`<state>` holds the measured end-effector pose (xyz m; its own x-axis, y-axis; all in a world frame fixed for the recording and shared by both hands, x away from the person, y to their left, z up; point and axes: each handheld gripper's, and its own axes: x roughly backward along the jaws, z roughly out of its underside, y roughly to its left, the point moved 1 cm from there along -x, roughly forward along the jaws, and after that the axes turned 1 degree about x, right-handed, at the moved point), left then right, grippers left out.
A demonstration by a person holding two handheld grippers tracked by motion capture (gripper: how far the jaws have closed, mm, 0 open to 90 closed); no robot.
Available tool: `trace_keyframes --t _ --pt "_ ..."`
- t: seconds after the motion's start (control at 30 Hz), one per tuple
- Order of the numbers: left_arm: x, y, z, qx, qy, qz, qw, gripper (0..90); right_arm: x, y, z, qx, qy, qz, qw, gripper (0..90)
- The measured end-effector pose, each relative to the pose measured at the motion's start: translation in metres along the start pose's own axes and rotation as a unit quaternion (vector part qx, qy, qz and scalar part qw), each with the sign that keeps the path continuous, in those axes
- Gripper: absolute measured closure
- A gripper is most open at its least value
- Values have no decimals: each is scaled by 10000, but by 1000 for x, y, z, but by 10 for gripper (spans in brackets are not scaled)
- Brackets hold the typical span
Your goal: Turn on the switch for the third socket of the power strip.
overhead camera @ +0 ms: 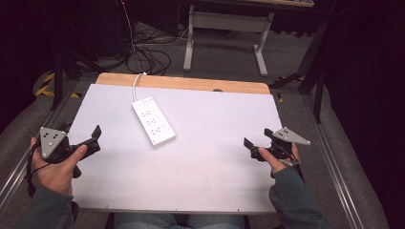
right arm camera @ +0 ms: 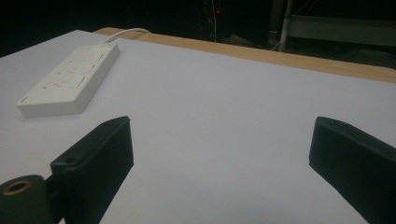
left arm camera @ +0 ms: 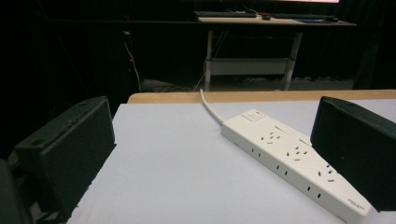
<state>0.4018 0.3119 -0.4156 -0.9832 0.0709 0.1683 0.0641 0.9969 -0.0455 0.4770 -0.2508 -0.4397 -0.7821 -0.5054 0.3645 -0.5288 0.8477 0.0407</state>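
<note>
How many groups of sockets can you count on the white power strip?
3, in a row along the top of the white plastic power strip, which lies at the table's far left with its cord leading off the far edge.

No text, label, brand or number can be read here. The white power strip point(left arm camera: 292, 161) on the table carries a small dark printed mark at its near end, by the corner closest to the left gripper's camera, but it is too small and blurred to make out. Its top shows socket holes and a switch, with no legible lettering.
</note>
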Motion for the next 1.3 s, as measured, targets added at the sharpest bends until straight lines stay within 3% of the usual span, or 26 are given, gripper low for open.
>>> trace_keyframes --t 0.23,0.5,0.77,0.83,1.1,1.3 --pt "-3 -1 -1 4 32 10 10000 5 3 -2 2 -29 34 52 10000 70" --pt "-4 1 -2 53 -27 -163 9998 50 4 -3 3 -30 53 78 10000 71" --pt "-3 2 -4 50 -103 -86 9999 239 4 -3 3 -64 58 57 9999 72" --pt "-1 3 -5 19 -115 -114 9999 327 4 -3 3 -75 87 58 9999 78" --pt "-1 10 -3 321 -32 -156 9994 547 4 -4 4 -90 95 101 9999 78" --pt "0 12 -3 249 -35 -146 9996 704 4 -4 4 -55 109 97 9999 78"
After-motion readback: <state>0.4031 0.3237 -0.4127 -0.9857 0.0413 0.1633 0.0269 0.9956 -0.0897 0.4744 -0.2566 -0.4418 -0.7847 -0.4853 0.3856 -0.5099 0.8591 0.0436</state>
